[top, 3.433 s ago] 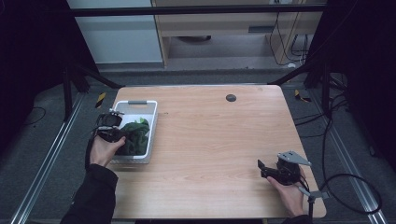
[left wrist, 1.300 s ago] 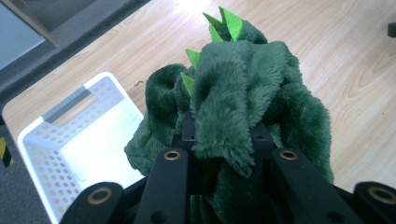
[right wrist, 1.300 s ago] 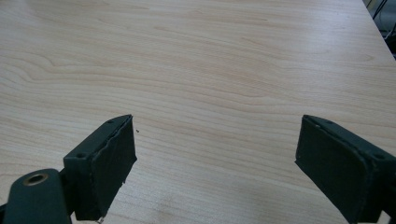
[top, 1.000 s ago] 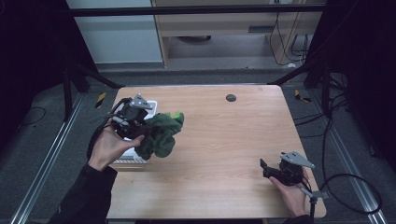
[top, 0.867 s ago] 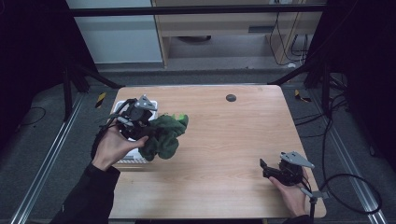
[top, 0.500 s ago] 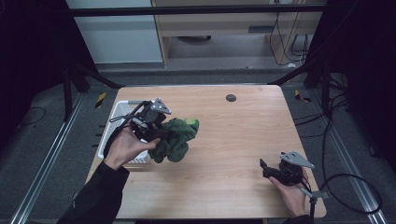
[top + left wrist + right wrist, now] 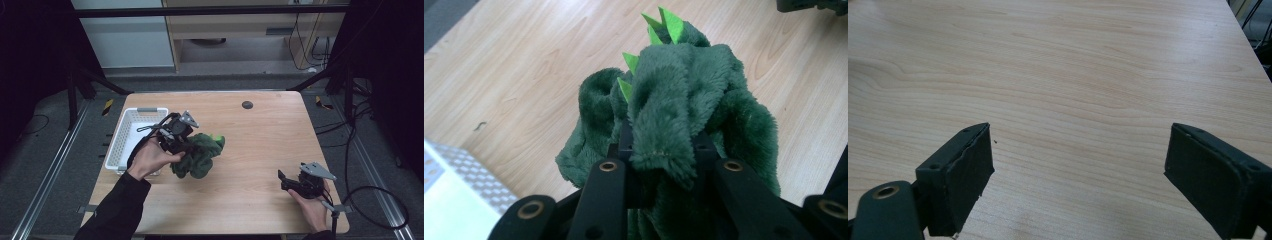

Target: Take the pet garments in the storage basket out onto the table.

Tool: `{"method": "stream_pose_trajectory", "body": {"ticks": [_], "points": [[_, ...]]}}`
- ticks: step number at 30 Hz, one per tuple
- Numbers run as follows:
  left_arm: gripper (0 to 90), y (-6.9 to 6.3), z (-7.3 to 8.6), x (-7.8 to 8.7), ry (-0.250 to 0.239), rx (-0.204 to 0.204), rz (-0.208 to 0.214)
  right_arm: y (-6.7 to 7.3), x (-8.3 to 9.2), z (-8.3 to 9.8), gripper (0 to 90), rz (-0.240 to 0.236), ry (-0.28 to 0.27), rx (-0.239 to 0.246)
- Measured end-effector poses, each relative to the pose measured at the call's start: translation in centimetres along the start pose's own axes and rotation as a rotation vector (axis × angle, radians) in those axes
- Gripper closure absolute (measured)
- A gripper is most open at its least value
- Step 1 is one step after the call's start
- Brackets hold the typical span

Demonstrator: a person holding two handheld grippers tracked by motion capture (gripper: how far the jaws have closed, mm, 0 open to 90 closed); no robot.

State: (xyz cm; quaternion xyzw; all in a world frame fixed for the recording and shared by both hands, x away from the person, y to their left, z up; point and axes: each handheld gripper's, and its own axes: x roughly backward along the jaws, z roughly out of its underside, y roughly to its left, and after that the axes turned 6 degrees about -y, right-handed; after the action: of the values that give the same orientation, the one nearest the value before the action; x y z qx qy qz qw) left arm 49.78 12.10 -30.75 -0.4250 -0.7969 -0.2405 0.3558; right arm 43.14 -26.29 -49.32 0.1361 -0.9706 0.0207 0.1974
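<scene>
A dark green plush garment with bright green spikes hangs bunched over the table, just right of the white basket. My left gripper is shut on it. In the left gripper view the plush garment bulges out between the two black jaws and hides the pads. My right gripper rests low near the table's front right corner. In the right gripper view my right gripper stands open over bare wood, with nothing between its fingers.
The wooden table has a small dark round mark near its far edge. The basket sits at the table's left side. Metal frame rails and cables run around the table on the floor.
My left gripper lifted the green garment out of the basket and has carried it rightward and a little lower over the table. The right gripper has stayed in place.
</scene>
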Motion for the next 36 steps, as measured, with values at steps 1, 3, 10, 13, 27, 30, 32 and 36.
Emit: {"method": "stream_pose_trajectory", "body": {"ticks": [1,3,10,13,27,30,32,36], "points": [[74.9,-0.1,-0.1,-0.3,0.002,-0.001,0.004,0.0,0.0,0.0,11.9,0.0,0.0,0.0],[74.9,-0.2,-0.3,-0.8,0.011,-0.011,0.015,0.0,0.0,0.0,11.9,0.001,0.0,0.001],[74.8,-0.4,-0.7,-2.0,0.019,-0.018,0.038,0.0,-0.1,0.0,11.9,-0.001,0.001,0.001],[74.8,-0.4,-0.8,-2.7,0.026,-0.02,0.05,0.0,-0.1,0.0,11.9,-0.003,0.002,-0.001],[74.5,-1.1,-0.7,-5.8,0.055,-0.046,0.107,0.0,-0.1,0.0,11.8,-0.003,0.001,0.001],[74.5,-1.3,-0.9,-6.3,0.059,-0.052,0.115,0.0,-0.1,0.0,11.7,-0.003,0.001,0.001],[74.5,-1.4,-1.0,-6.6,0.059,-0.055,0.121,0.0,-0.1,0.0,11.8,-0.004,0.002,-0.001],[74.5,-1.6,-1.1,-7.6,0.07,-0.06,0.128,0.0,-0.1,0.0,11.7,-0.005,0.003,-0.004]]}}
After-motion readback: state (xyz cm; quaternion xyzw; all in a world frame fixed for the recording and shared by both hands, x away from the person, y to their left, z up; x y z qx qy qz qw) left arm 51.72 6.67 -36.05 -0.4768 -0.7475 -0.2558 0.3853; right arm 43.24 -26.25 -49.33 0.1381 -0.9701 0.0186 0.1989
